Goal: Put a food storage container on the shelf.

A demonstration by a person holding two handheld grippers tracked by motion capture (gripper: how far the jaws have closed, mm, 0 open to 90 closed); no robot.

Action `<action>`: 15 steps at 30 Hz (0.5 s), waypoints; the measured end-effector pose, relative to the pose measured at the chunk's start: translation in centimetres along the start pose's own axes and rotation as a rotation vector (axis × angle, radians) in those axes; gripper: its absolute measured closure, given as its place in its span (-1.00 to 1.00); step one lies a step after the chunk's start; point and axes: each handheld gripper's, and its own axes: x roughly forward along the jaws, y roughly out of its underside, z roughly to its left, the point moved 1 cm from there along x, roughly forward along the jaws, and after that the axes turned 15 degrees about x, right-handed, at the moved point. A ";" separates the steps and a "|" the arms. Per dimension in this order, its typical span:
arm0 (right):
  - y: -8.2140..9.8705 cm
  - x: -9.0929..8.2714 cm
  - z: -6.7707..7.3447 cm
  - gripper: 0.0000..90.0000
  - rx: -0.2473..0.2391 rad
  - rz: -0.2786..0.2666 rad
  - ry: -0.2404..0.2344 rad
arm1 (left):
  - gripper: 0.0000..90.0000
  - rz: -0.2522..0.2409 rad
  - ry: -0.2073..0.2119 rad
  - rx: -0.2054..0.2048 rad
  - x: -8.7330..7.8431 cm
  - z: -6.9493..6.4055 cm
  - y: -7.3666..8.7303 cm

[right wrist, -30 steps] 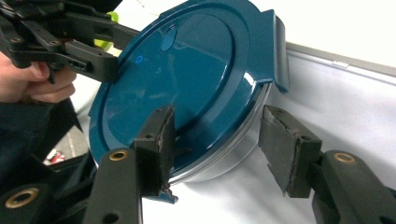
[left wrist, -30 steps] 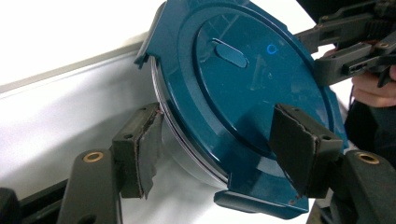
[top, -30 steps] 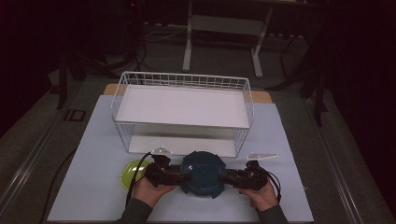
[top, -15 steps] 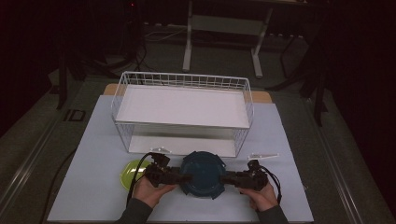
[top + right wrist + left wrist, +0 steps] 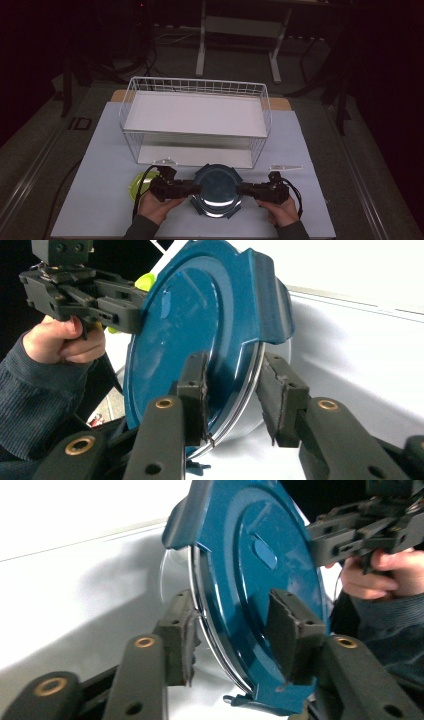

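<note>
At lower centre, the left gripper and right gripper have their fingers closed on opposite rims of the round teal-lidded metal container, probably to steady it.

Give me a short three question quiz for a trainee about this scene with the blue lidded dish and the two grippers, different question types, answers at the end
1. True or false: the left gripper and the right gripper grip opposite edges of the blue lidded dish.
2. Multiple choice: where is the wire basket relative to the dish? A) nearer the person B) farther from the person C) on top of it
3. Fill in: the object beside the left hand on the table is a ____ coloured lid.

Key: 1 true; 2 B; 3 yellow-green
</note>
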 end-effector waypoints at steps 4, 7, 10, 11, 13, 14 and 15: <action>0.2 -0.4 0.2 0.53 -0.006 0.002 -0.004 | 0.39 -0.010 0.008 -0.001 -0.4 -0.3 0.0; 0.4 -0.7 0.4 0.59 0.009 -0.004 0.002 | 0.58 -0.020 0.005 -0.003 -0.7 -0.5 0.1; 0.7 -0.9 0.8 0.61 0.004 -0.018 0.000 | 0.59 -0.017 -0.003 0.008 -0.9 -0.8 0.2; 0.7 -0.9 0.9 0.62 0.007 -0.019 0.002 | 0.59 -0.018 -0.003 0.008 -0.9 -0.8 0.2; 0.8 -1.0 1.0 0.63 0.009 -0.026 0.004 | 0.62 -0.016 -0.003 0.009 -1.1 -1.0 0.2; 0.8 -1.0 1.0 0.63 0.009 -0.026 0.004 | 0.62 -0.015 0.001 0.013 -1.2 -1.1 0.2; 0.8 -1.0 1.0 0.64 0.008 -0.025 0.003 | 0.63 -0.015 -0.002 0.021 -1.2 -1.3 0.2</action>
